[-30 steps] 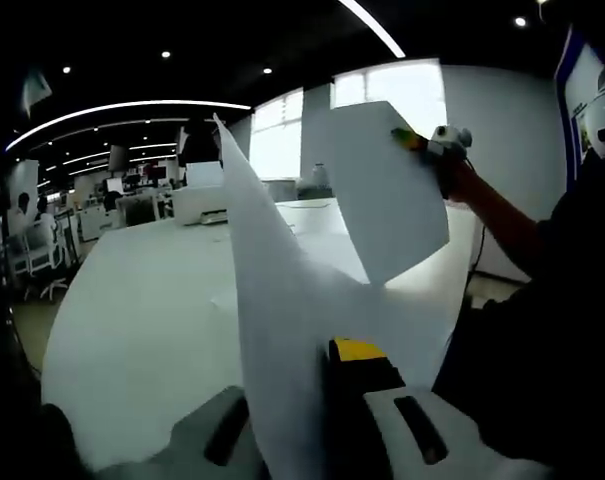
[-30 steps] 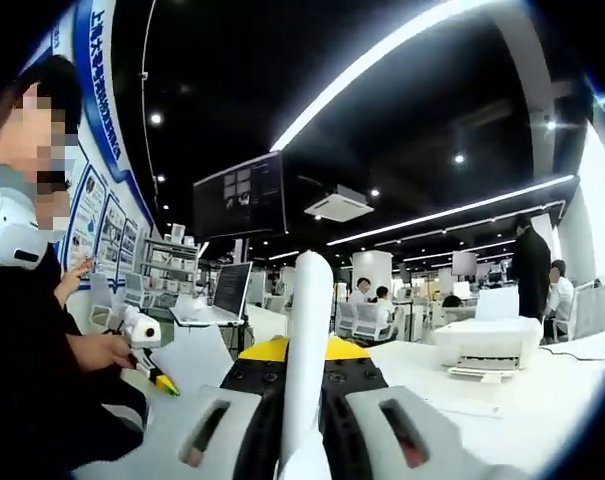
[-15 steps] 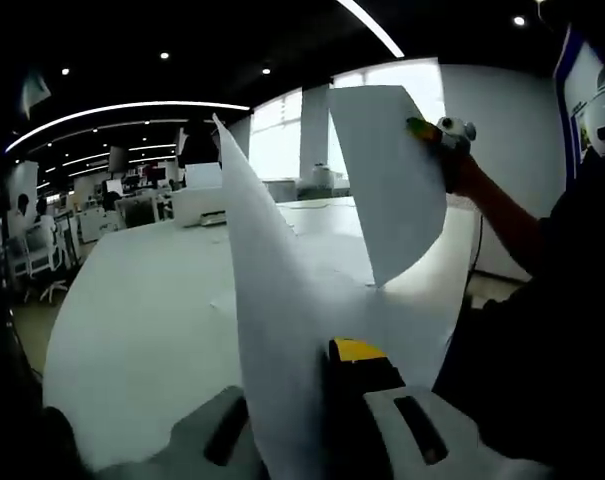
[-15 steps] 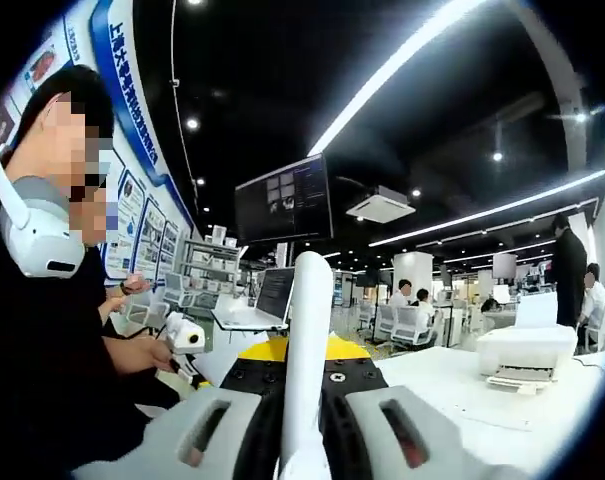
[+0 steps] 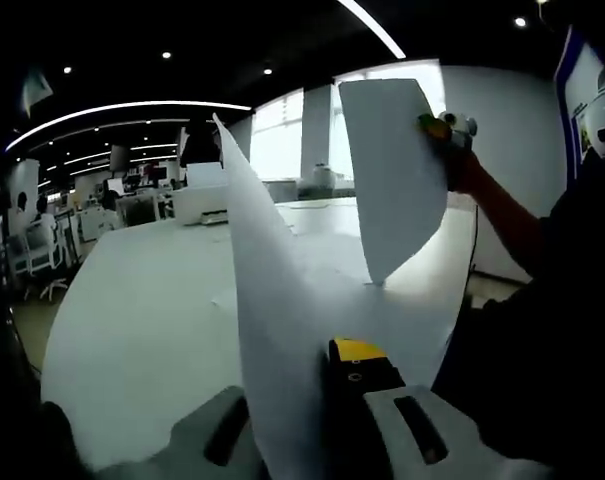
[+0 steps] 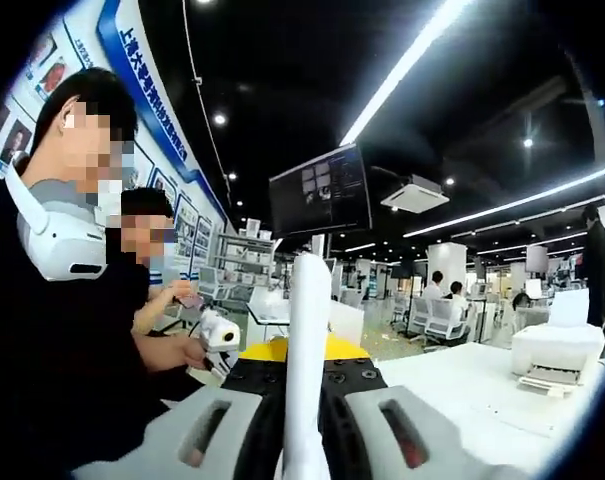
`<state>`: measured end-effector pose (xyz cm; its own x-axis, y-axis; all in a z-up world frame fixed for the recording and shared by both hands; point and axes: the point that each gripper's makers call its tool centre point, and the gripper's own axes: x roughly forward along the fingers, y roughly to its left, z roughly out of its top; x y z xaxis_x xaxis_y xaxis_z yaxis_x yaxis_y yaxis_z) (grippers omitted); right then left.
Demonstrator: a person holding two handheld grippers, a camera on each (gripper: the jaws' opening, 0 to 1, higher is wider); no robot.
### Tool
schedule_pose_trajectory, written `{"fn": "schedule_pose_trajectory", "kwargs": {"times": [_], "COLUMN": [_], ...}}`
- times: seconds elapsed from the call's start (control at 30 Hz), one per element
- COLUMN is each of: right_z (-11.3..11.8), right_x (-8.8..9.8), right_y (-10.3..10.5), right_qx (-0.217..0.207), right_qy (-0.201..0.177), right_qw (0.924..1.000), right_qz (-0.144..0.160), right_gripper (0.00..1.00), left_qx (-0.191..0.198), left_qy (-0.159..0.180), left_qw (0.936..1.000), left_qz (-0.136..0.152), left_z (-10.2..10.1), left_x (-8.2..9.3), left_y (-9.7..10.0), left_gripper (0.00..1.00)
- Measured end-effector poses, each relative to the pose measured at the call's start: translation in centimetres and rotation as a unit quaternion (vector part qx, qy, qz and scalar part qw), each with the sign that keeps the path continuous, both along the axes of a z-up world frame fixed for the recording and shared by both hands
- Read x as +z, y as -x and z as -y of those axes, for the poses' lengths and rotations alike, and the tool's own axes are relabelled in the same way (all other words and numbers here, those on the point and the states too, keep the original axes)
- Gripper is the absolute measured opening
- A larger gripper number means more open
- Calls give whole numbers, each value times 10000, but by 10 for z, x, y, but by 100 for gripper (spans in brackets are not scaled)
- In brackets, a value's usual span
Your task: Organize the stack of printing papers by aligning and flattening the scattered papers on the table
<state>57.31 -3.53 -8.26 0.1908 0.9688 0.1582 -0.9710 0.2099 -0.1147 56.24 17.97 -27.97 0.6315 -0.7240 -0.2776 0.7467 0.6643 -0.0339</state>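
White printing paper rises steeply from between my left gripper's jaws, which are shut on its near edge. Its far part stands up at the upper right, where my right gripper pinches its top corner in a person's hand. In the right gripper view the paper shows edge-on as a narrow white strip, and my right gripper is shut on it. The left gripper sits low at the left there, held by a hand. The paper hangs above the white table.
A white printer stands at the table's far side, also the printer at right. A person in black is close on the right. Seated people and chairs line the room behind.
The right gripper has lifted and turned its end of the paper, so that part looks narrower and taller. The right gripper view has swung towards the person. The left gripper has stayed put.
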Motion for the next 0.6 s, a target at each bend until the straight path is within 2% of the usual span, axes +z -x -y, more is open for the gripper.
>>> {"fn": "schedule_pose_trajectory", "kwargs": {"times": [0.33, 0.6], "right_z": [-9, -19], "right_x": [15, -1], "right_y": [30, 38], "right_qx": [654, 1090], "right_qy": [294, 782], "right_qw": [9974, 9910], "right_qz": [67, 13], "right_gripper": [4, 3], "left_qx": [-30, -55], "left_qy": [17, -3], "left_qw": [10000, 10000], "left_qz": [-11, 0], "left_z": [3, 4], "left_x": [-1, -1], "left_y": [0, 0], "left_gripper": [9, 9]}}
